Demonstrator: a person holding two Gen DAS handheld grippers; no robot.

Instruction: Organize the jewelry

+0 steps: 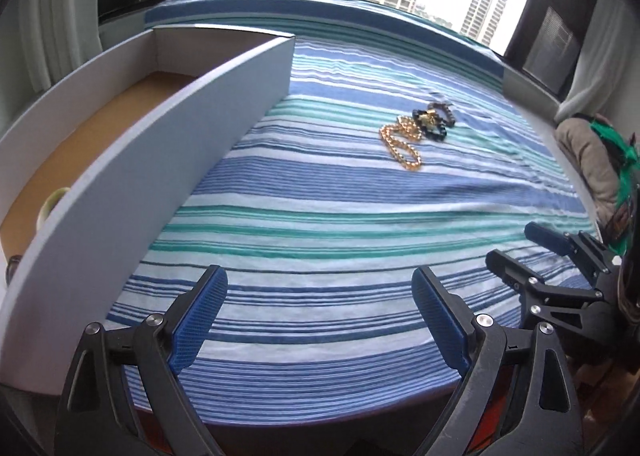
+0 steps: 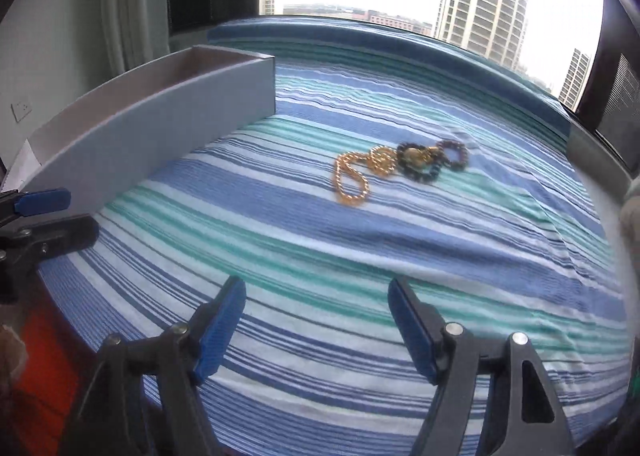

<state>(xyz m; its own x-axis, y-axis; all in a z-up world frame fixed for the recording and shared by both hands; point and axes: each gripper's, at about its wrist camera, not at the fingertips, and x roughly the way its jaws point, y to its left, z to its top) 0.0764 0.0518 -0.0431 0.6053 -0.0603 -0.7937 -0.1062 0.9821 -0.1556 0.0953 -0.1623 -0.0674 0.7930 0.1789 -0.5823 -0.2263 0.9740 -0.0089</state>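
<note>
Jewelry: gold chain (image 2: 354, 175) and dark beads (image 2: 434, 161) lay tangled at frame centre, well ahead | long axis ran left-right | right gripper (image 2: 316, 326) nearer, empty, spread | left gripper (image 1: 320, 318) empty, spread | box (image 1: 132, 143) upper left

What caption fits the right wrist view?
Open right gripper above striped blue-green cloth, facing gold chain tangled with dark beaded bracelets.
</note>
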